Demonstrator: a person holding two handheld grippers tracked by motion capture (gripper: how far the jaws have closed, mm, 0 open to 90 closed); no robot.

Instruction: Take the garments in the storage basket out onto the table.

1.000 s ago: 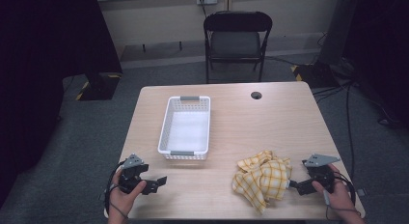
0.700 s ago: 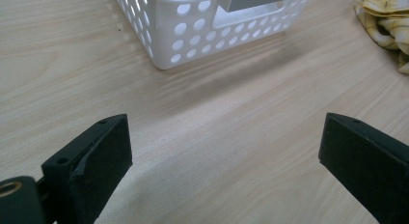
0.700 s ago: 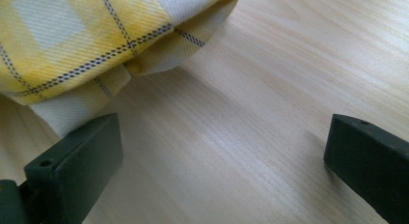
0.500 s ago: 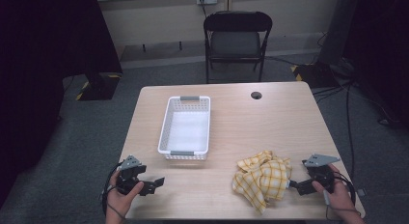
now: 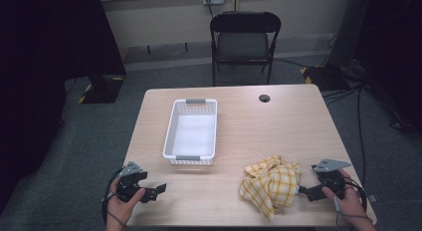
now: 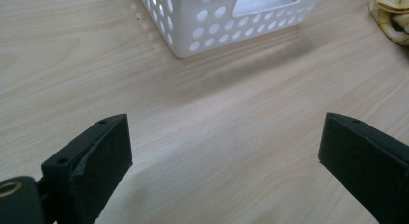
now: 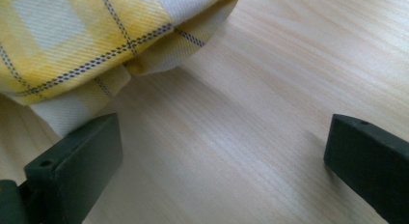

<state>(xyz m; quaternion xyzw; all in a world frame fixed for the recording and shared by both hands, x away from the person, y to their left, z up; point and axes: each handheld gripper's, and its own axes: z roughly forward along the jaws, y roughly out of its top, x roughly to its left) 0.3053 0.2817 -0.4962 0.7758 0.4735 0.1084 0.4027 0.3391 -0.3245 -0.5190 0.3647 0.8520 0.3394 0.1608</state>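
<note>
Yellow checked cloth (image 5: pixel 271 183), crumpled, near the front right of the wooden table (image 5: pixel 278 121); no label or writing readable on it. Just beside its right edge, right gripper (image 5: pixel 304 191), jaws spread wide, one jaw at the cloth's hem, gripping nothing. Farther left, white perforated basket (image 5: pixel 191 131). Front left, left gripper (image 5: pixel 160 189), jaws wide apart over bare wood.

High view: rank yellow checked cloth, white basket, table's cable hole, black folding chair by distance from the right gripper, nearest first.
From the right gripper at the table's near right edge:
1. Crumpled yellow checked cloth, just to its left.
2. White perforated plastic basket, left of centre, farther up the table.
3. Round black cable hole, near the table's far edge.
4. Black folding chair, on the floor beyond the table.
</note>
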